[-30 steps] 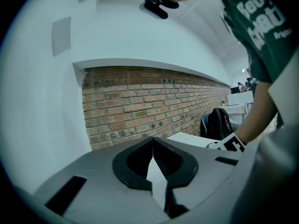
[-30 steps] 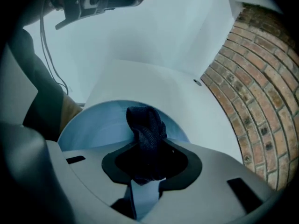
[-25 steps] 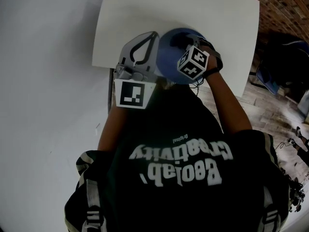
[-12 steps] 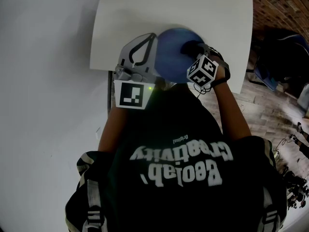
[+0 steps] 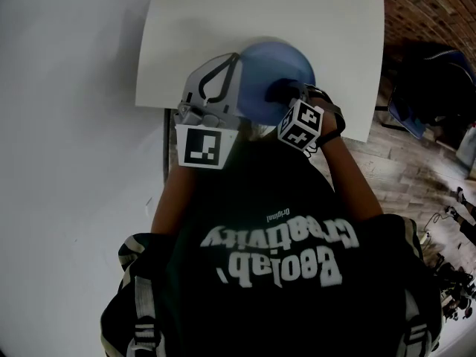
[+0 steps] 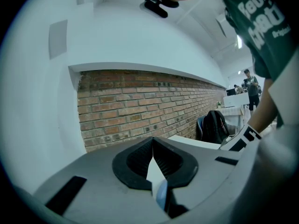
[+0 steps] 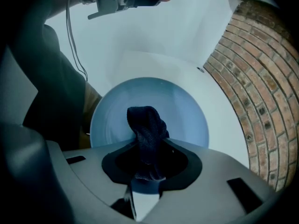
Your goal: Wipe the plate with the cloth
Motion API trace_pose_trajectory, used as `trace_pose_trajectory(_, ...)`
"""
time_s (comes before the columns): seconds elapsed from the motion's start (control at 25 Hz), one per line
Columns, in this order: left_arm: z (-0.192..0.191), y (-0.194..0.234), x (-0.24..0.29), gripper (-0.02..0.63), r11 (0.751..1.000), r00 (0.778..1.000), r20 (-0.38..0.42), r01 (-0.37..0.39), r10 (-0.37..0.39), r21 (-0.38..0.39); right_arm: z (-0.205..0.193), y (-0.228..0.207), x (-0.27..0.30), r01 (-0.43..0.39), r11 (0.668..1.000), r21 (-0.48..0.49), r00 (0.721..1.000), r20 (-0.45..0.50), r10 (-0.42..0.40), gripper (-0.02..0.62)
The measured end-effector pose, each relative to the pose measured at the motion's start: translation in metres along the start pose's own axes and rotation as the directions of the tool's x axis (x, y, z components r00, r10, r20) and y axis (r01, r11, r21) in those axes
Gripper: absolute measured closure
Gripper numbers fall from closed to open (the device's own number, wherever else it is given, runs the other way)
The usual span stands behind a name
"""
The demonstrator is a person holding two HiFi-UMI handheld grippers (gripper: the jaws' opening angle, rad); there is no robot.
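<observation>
– Cloth (image 7: pixel 145 127) first: where is it?
– Pinched between the right gripper's (image 7: pixel 147 160) 2 jaws, bunched against the plate's (image 7: pixel 182 111) middle.
– And the plate?
– The white table (image 5: pixel 223 21) lies under it. The left gripper (image 6: pixel 154 171) is clamped on the plate's left rim.
– Handling?
– The cloth looks soft and limp, so grip the bunch. The plate is probably stiff, smooth and breakable; hold the rim firmly or it may slip.

Glossy smooth blue plate (image 7: pixel 184 111), ribbed dark cloth (image 7: pixel 145 125), matt white table (image 5: pixel 260 13)
</observation>
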State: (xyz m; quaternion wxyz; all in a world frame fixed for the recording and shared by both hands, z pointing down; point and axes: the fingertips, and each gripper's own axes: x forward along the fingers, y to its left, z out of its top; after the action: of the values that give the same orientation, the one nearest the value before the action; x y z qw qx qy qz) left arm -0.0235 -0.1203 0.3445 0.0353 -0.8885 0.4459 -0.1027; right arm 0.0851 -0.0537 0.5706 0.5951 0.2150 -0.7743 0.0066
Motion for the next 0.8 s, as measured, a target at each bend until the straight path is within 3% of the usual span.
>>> trace_pose_trajectory(0.2, 0.000, 0.004, -0.011, 0.603, 1.000, 1.000, 0.008, -0.013, 0.013, -0.001, 0.029, 0.019, 0.005, -0.046, 0.999, -0.029, 0.998, 0.045, 0.047, 0.499)
trace_pose_trajectory(0.36, 0.000, 0.006, -0.011, 0.603, 1.000, 1.000, 0.010, -0.018, 0.018, 0.003, 0.044, 0.014, 0.013, -0.014, 0.997, -0.082, 0.998, 0.054, 0.018, 0.499)
trace_pose_trajectory(0.56, 0.001, 0.008, -0.009, 0.603, 1.000, 1.000, 0.012, -0.017, 0.017, 0.011, 0.046, 0.006, 0.015, 0.006, 0.997, -0.077, 0.998, 0.060, -0.002, 0.499)
trace_pose_trajectory(0.8, 0.006, 0.011, -0.003, 0.603, 1.000, 1.000, 0.013, -0.009, 0.009, 0.013, 0.055, -0.012, -0.002, 0.047, 0.998, 0.029, 0.987, 0.150, -0.050, 0.499)
